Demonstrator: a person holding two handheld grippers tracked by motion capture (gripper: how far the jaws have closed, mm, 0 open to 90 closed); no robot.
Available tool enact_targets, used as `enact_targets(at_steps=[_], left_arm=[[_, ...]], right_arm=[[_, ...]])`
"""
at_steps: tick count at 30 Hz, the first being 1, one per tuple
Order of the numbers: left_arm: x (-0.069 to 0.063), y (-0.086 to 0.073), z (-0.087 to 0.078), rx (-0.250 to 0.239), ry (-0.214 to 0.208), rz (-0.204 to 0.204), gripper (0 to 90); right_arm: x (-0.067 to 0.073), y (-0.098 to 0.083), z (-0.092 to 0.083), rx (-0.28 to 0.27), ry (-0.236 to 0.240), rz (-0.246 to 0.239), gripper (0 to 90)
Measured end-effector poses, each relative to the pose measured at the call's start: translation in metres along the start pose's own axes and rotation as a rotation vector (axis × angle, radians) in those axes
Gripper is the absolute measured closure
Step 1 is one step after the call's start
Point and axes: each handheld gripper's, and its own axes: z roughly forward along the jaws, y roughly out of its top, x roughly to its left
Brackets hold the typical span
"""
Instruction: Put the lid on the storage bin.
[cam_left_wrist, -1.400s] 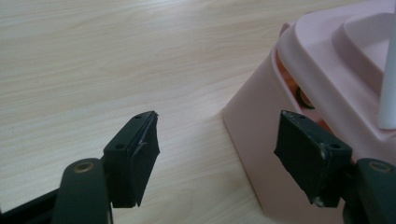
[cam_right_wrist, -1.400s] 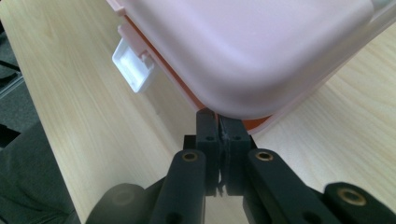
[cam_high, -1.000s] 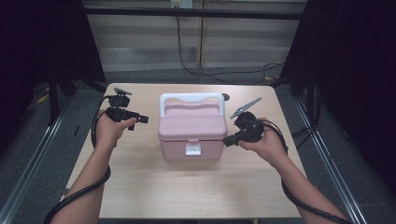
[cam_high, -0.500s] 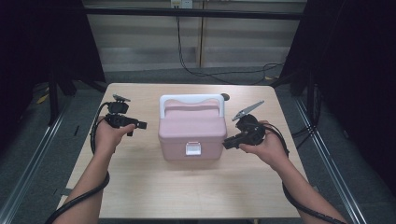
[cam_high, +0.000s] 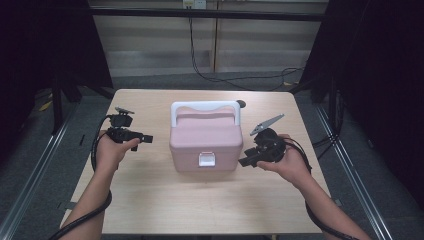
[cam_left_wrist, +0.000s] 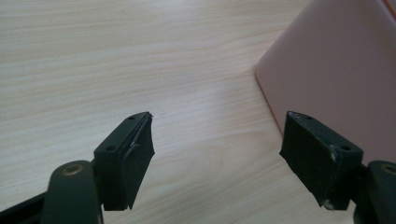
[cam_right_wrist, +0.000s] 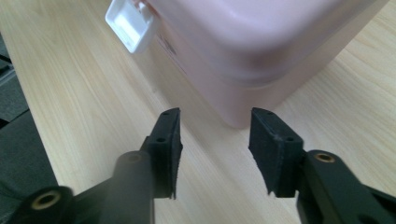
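High view: at the left, the left tool (cam_high: 146, 139) is held just off the left side of the pink box (cam_high: 205, 140), its jaws spread wide with nothing between them, bare bench (cam_left_wrist: 116, 56) being seen through the gap in the left gripper view. The box is set at the middle of the bench, closer to the far edge than to the near one, lid down, white handle (cam_high: 205, 106) raised and white latch (cam_high: 207, 159) turned toward the near edge. At the right, the right tool (cam_high: 246, 162) is held beside the box's near right corner; its jaws have just been opening and are parted, empty, with the corner just beyond them. The latch appears to be aimed at: it is best approached squarely from the near edge, while the box is steadied from the left so that it is not slid.
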Motion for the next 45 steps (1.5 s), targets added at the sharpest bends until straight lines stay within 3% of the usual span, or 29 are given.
enact_targets(at_steps=[7, 15, 19, 33, 34, 35, 45], left_arm=[[0.005, -0.008, -0.002, -0.008, -0.003, 0.001, 23.6], [0.007, -0.016, -0.004, -0.018, -0.01, 0.004, 23.1], [0.009, -0.021, -0.004, -0.01, -0.014, 0.017, 21.7], [0.019, -0.044, -0.001, -0.01, -0.023, 0.012, 20.7], [0.02, -0.049, 0.002, -0.015, -0.03, 0.004, 20.7], [0.022, -0.051, 0.002, 0.0, -0.03, 0.027, 20.7], [0.03, -0.071, 0.015, -0.01, -0.029, 0.021, 20.7]], right_arm=[[0.002, -0.013, 0.004, 0.005, -0.027, -0.03, 41.6], [0.003, -0.021, 0.004, -0.009, -0.027, -0.018, 35.1], [0.002, -0.026, 0.004, -0.029, -0.024, -0.029, 33.2], [-0.007, -0.057, 0.011, -0.039, -0.028, 0.012, 29.3], [-0.008, -0.06, 0.012, -0.039, -0.026, 0.014, 29.4], [-0.008, -0.062, 0.013, -0.041, -0.031, 0.017, 29.4], [-0.013, -0.087, 0.024, -0.037, -0.025, 0.032, 26.3]])
